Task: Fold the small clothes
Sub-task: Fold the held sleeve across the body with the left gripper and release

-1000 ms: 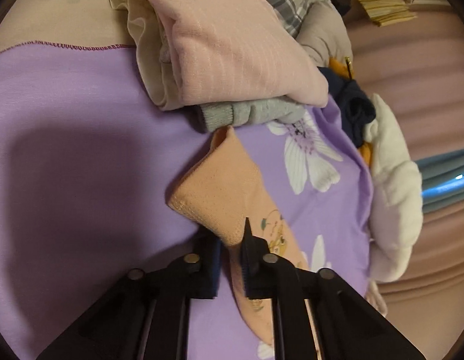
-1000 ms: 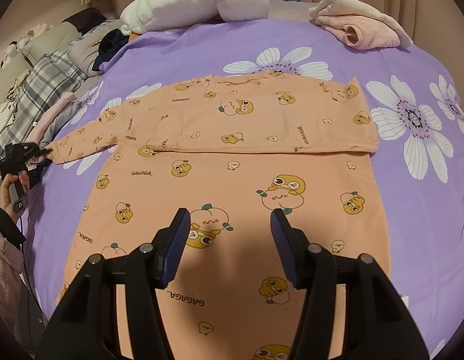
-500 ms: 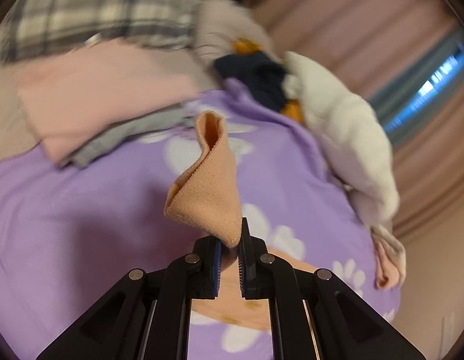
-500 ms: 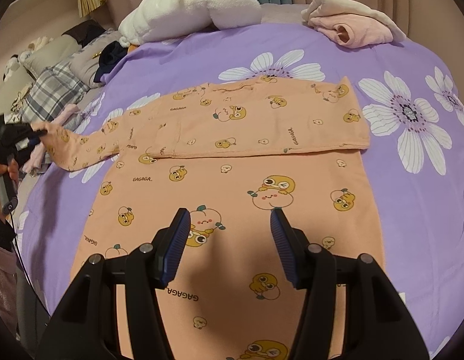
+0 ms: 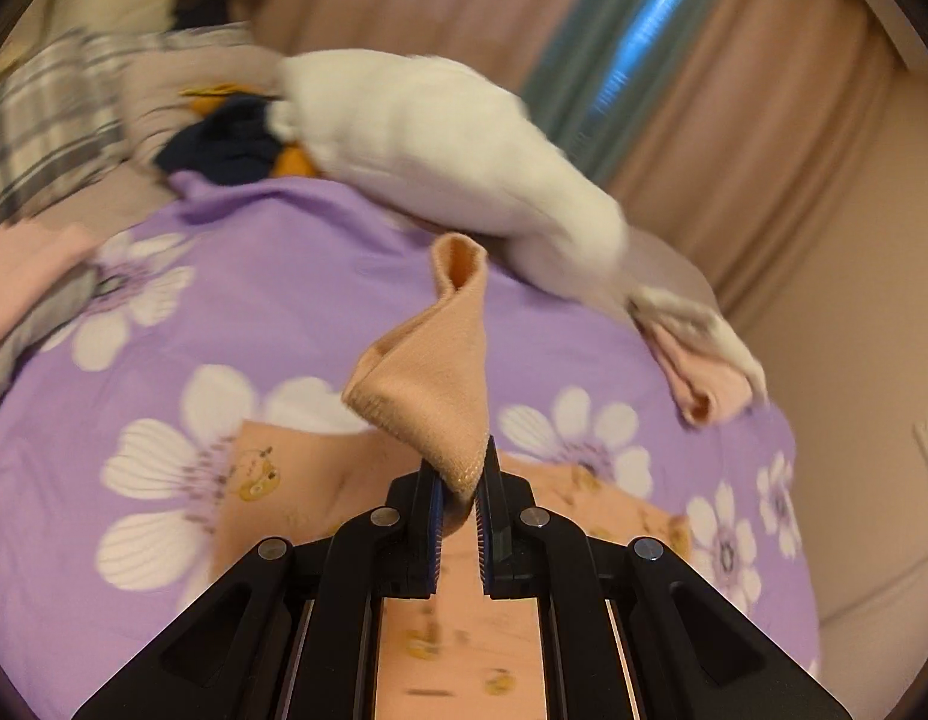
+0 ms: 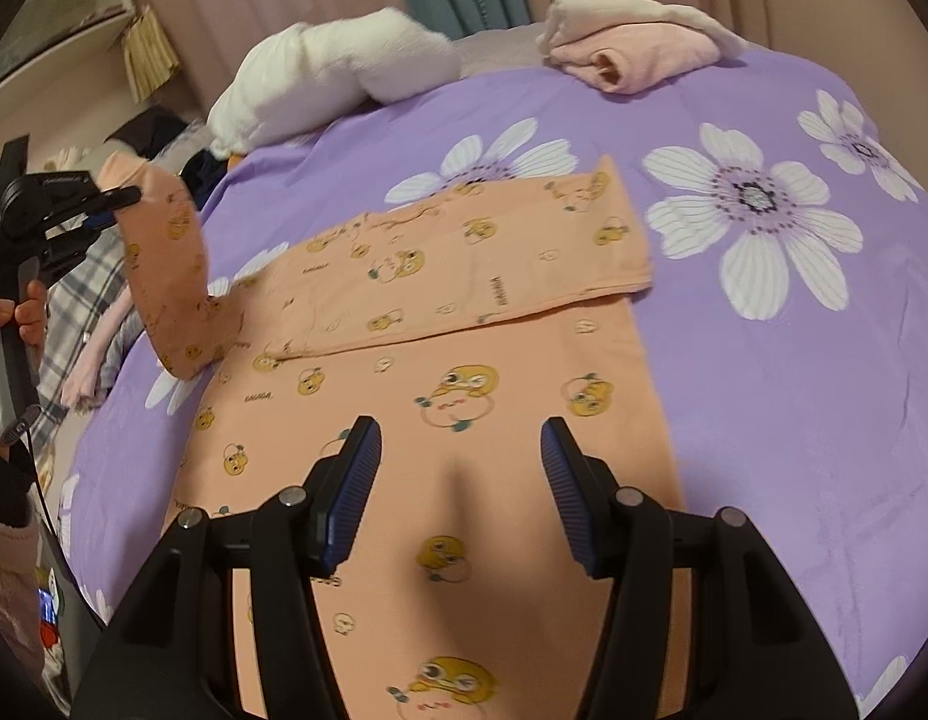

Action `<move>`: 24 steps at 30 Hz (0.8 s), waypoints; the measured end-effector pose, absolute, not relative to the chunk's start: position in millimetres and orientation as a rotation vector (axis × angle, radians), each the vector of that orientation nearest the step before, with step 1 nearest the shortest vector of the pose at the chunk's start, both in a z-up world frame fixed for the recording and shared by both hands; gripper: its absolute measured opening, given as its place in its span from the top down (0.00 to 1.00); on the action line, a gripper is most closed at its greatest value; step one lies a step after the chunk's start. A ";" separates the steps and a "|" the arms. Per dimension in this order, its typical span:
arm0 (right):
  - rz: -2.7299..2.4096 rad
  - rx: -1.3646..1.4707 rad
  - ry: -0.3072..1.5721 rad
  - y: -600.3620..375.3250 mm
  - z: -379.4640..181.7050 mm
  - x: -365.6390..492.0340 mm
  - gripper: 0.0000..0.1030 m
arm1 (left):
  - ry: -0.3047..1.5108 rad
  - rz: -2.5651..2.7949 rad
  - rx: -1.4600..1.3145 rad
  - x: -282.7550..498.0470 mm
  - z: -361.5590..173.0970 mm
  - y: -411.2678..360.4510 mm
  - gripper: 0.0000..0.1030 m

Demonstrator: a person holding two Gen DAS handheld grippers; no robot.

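Observation:
An orange child's shirt (image 6: 464, 372) with yellow cartoon prints lies flat on the purple flowered bedspread (image 6: 793, 360). Its right sleeve is folded across the chest. My left gripper (image 5: 461, 480) is shut on the cuff of the left sleeve (image 5: 431, 372) and holds it raised above the bed; it also shows in the right wrist view (image 6: 113, 207), with the sleeve (image 6: 170, 276) hanging down to the shirt's shoulder. My right gripper (image 6: 461, 474) is open and empty, hovering over the shirt's lower body.
A white plush pillow (image 6: 332, 78) lies at the head of the bed. A folded pink garment (image 6: 631, 57) sits at the far right. A pile of plaid and dark clothes (image 5: 74, 120) lies at the left edge. Curtains (image 5: 643, 60) hang behind.
My left gripper has lifted the sleeve cuff off the bed and swung it up and inward toward the shirt body. My right gripper has stayed open above the shirt.

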State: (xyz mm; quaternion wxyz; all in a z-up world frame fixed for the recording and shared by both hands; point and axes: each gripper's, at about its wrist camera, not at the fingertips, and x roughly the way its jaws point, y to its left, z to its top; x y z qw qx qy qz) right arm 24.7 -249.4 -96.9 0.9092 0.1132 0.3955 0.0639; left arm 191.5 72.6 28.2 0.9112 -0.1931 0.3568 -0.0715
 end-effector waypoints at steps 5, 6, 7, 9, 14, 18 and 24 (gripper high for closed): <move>0.099 0.273 0.799 -272.6 -97.7 17.0 0.46 | 0.757 -0.190 -0.288 196.5 19.2 11.5 0.93; 0.095 0.278 0.798 -276.3 -98.2 16.4 0.46 | 0.767 -0.197 -0.273 197.6 15.0 0.4 0.93; 0.090 0.284 0.797 -280.1 -98.9 15.0 0.46 | 0.775 -0.200 -0.262 198.1 11.4 -8.7 0.93; 0.079 0.295 0.797 -287.3 -101.1 12.7 0.46 | 0.795 -0.197 -0.236 198.2 0.7 -27.9 0.93; 0.059 0.323 0.802 -300.7 -107.3 10.2 0.45 | 0.852 -0.176 -0.165 201.0 -32.2 -69.0 0.93; 0.051 0.343 0.812 -308.5 -113.1 10.3 0.45 | 0.935 -0.180 -0.129 202.1 -63.6 -91.6 0.93; 0.065 0.380 0.833 -315.3 -119.1 16.2 0.44 | 1.036 -0.253 -0.106 193.8 -89.7 -105.7 0.30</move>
